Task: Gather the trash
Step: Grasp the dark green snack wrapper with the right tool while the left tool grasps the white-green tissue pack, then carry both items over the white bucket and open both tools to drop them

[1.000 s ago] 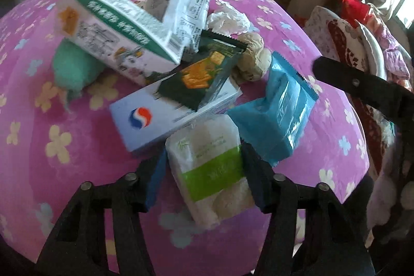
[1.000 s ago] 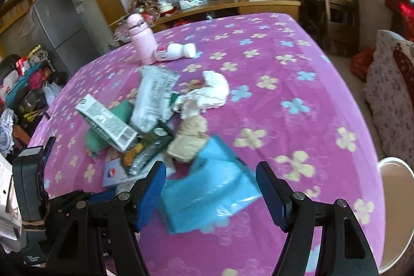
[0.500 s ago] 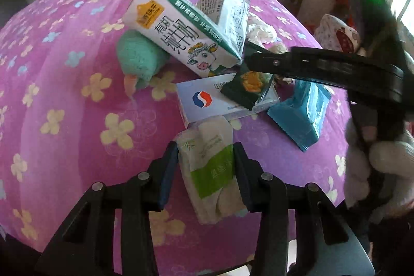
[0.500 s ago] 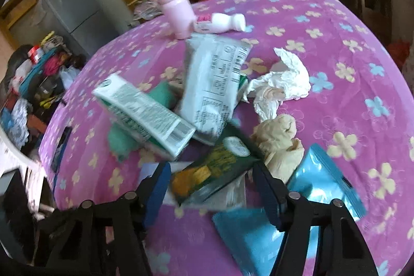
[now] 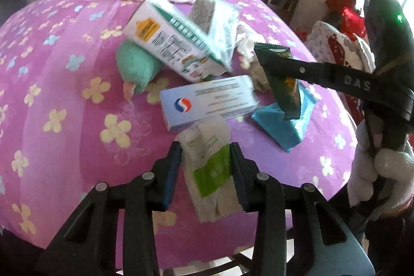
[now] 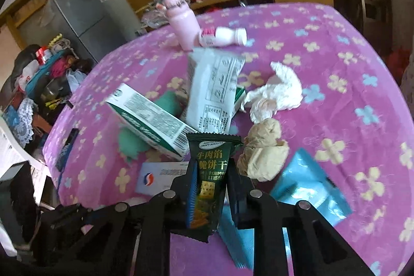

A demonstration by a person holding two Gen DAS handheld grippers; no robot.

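Right wrist view: our right gripper (image 6: 211,188) now pinches the dark green foil biscuit wrapper (image 6: 208,188) between its blue pads, where half a second ago the packet lay loose on top of the white and blue flat carton (image 6: 160,176) with the jaws spread around it. The left wrist view shows the same wrapper (image 5: 283,84) hanging clear of the pink flower-print tablecloth (image 5: 64,95), above the light blue plastic pouch (image 5: 287,120). Our left gripper (image 5: 205,167) holds its jaws closed on the white and green plastic snack bag (image 5: 209,167), as it did 1 second ago, and the bag looks raised off the cloth near the table's front edge. We judge that 2 pieces of trash are now in hand and ready to carry off, while several remain: the green and white milk carton (image 6: 150,120) leaning on a teal soft bundle (image 5: 137,66), the silver printed foil packet (image 6: 214,92), the crumpled white tissue (image 6: 276,92) and the beige paper wad (image 6: 266,149). No bin shows in either view, so we cannot tell where the load goes. Motion blurs the milk carton in the left view, the lower end of the snack bag is hidden behind the fingers, and the pink bottle (image 6: 181,20) is cut off at the left view's top edge.
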